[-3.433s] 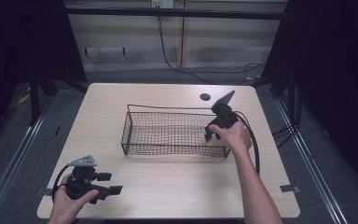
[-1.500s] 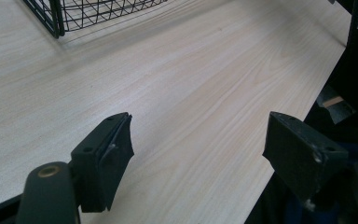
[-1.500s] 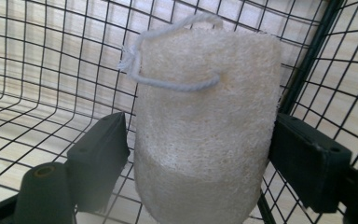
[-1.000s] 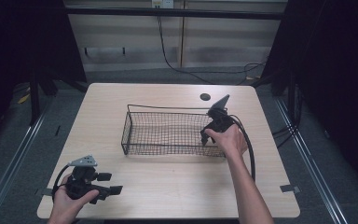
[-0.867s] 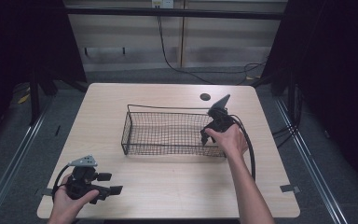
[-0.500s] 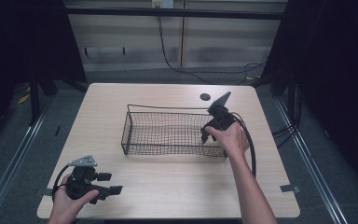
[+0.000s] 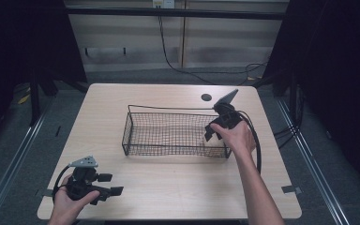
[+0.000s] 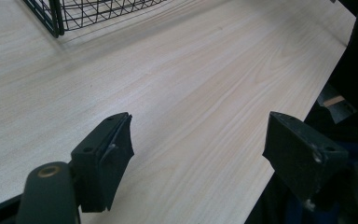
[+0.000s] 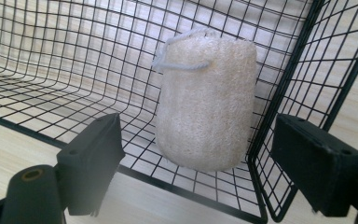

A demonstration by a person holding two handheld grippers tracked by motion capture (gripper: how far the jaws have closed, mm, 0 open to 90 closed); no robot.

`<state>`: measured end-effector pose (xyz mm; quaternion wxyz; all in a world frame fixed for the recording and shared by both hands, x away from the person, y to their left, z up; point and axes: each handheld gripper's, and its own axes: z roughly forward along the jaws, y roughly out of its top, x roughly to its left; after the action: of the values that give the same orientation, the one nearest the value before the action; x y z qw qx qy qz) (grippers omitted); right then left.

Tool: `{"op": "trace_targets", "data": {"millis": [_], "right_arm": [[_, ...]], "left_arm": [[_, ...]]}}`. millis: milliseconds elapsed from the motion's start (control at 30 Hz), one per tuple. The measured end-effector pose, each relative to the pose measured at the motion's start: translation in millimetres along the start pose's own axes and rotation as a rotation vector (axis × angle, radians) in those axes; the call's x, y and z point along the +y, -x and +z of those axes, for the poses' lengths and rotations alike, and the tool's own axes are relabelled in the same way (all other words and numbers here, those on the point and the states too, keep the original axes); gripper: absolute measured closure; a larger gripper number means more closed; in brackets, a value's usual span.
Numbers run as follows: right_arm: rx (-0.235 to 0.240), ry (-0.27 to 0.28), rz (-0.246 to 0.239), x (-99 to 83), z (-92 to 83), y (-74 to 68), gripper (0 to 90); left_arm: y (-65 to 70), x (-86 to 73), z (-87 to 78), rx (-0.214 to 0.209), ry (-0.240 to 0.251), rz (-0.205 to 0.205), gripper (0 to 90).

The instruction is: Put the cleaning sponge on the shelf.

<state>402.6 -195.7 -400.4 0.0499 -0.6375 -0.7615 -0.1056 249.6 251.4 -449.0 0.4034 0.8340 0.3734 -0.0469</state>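
Seen close in the right claw view: pale, coarse-fibred loofah (image 9: 204, 102), cylinder-shaped, white cord loop at its top, standing in a corner of the black wire basket (image 9: 51, 56). From the high view, merely a faint pale patch at the basket's (image 7: 168, 133) right end, near the tabletop's (image 7: 178, 187) right edge. Right claw (image 7: 212, 135) just opened, gaping wide at that end, loofah between but untouched. Left claw (image 7: 111, 183) near the tabletop's front-left corner, spread wide over bare wood, gripping nothing.
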Motion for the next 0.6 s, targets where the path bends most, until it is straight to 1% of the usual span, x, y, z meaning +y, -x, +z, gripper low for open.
{"op": "trace_targets", "data": {"millis": [100,200,233,333,467,600], "right_arm": [[-0.002,-0.002,-0.012,-1.8,-1.9,0.0,16.6],[0.002,0.018,-0.032,-4.8,-2.5,-1.6,17.7],[0.005,0.018,-0.033,-5.9,-2.8,-2.0,17.8],[0.009,0.035,-0.044,-9.6,-4.4,-1.8,18.3],[0.009,0.073,-0.055,-15.8,-7.5,-1.7,19.8],[0.030,0.099,-0.078,-20.8,-11.2,-3.5,19.7]], "left_arm": [[0.4,-0.2,0.7,0.004,-0.002,0.000,23.1],[0.1,-0.1,0.2,0.003,-0.001,0.003,23.1],[0.1,-0.2,0.3,0.003,0.002,-0.002,23.1],[-0.2,-0.4,0.0,0.005,0.002,0.001,23.2],[-0.3,-0.3,0.6,0.004,-0.002,-0.002,23.2],[-0.1,-0.4,0.7,0.005,-0.001,-0.001,23.2]]}}
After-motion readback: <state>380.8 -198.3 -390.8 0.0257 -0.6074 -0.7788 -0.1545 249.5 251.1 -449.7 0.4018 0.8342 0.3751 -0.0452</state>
